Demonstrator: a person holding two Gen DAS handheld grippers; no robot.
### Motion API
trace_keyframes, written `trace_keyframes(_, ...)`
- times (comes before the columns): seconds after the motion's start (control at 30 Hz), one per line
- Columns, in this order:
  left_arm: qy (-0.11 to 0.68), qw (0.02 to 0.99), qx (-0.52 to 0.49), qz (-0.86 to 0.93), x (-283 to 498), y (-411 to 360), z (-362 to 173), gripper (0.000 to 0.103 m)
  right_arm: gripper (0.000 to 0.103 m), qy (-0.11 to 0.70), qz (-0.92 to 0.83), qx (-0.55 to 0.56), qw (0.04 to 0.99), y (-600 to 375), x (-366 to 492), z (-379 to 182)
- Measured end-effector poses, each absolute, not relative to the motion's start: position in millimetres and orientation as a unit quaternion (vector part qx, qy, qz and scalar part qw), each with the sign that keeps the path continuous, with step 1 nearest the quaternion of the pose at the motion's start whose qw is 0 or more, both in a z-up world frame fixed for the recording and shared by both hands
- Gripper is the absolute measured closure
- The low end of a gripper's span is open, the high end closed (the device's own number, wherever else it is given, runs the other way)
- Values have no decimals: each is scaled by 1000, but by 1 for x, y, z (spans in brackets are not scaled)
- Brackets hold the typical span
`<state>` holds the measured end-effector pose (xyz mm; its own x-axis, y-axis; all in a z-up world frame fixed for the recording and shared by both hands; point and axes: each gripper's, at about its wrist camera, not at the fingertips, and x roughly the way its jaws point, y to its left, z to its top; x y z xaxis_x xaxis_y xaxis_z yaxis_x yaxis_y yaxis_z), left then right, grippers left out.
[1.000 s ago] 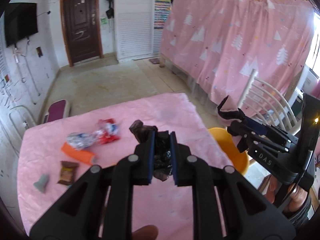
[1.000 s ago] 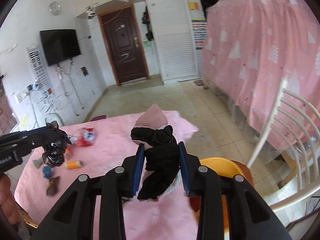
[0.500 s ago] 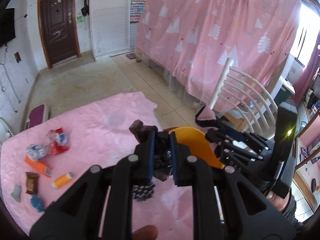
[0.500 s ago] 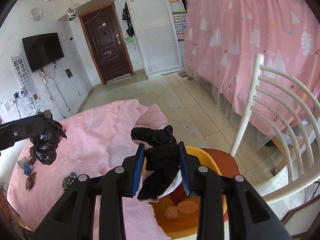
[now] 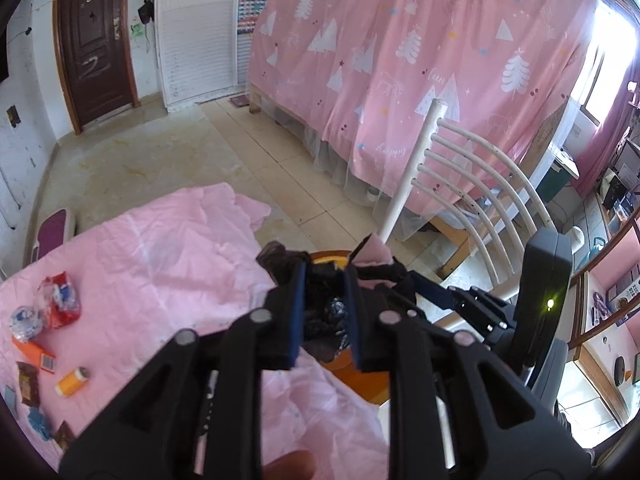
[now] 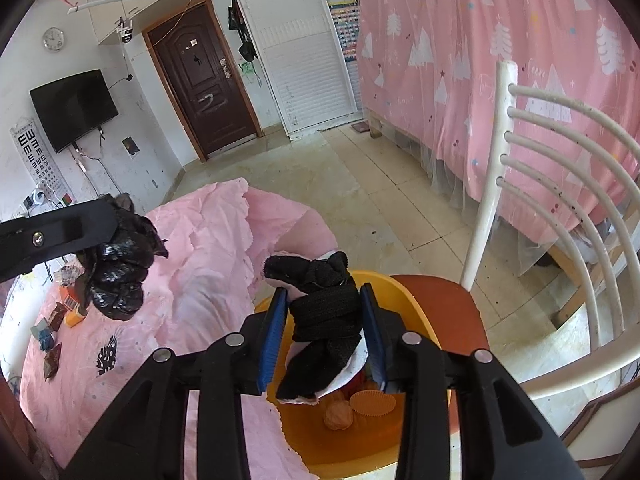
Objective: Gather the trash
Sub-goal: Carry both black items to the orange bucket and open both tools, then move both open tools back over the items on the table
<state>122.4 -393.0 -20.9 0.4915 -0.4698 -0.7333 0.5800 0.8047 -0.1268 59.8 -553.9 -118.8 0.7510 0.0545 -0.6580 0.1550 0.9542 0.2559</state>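
Over the yellow bin (image 6: 416,312) on the orange chair seat (image 6: 452,300) I hold my right hand-held gripper (image 6: 326,328); a bundle of black strap wrapped round pink and white scraps (image 6: 324,316) sits between its blue pads (image 6: 274,332), and the jaws are opening, with gaps showing along most of the bundle so that I read the pads as no longer pressing; the bundle hangs above the bin's inside, where an orange ridged disc (image 6: 372,402) and a small brownish lump (image 6: 338,416) lie; my left hand-held gripper (image 5: 324,312) stands just beside the bin's edge, over the rim of the pink-clothed surface (image 5: 160,264); a crumpled black plastic bag (image 6: 120,272) is between its jaws, which are opening too, yet the bag is gripped at its top and dangles below the fingers in the right view; further trash lies well apart at the far left of the surface: a red and white wrapper (image 5: 60,300), an orange box (image 5: 34,352), a small orange tube (image 5: 72,380) and a brown packet (image 5: 29,382); behind the seat rises the white chair back (image 6: 560,208).
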Motion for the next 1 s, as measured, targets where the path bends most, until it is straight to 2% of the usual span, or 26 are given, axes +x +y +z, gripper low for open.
trace_keyframes(0.07,405,860,67,-304,125,-396,-22,74,72,351,-29,149,924,-554,60,-119)
trace_keyframes(0.13,408,858,64,-306,126,-399,-24,72,64,349,-32,148,925,-554,60,-119)
trace_keyframes(0.23,408,858,66,-305,126,-400,-26,71,60,347,-37,148,926,-554,58,-118)
trace_keyframes(0.6,385,871,48,-301,113,-362,-4,71,60,335,-34,134,932,-534,53,-96)
trace_keyframes(0.77,372,882,36,-287,107,-332,6,62,59,332,-19,117,936,-506,54,-83)
trace_keyframes(1.0,359,895,14,-265,104,-281,16,57,59,331,8,90,939,-458,62,-68)
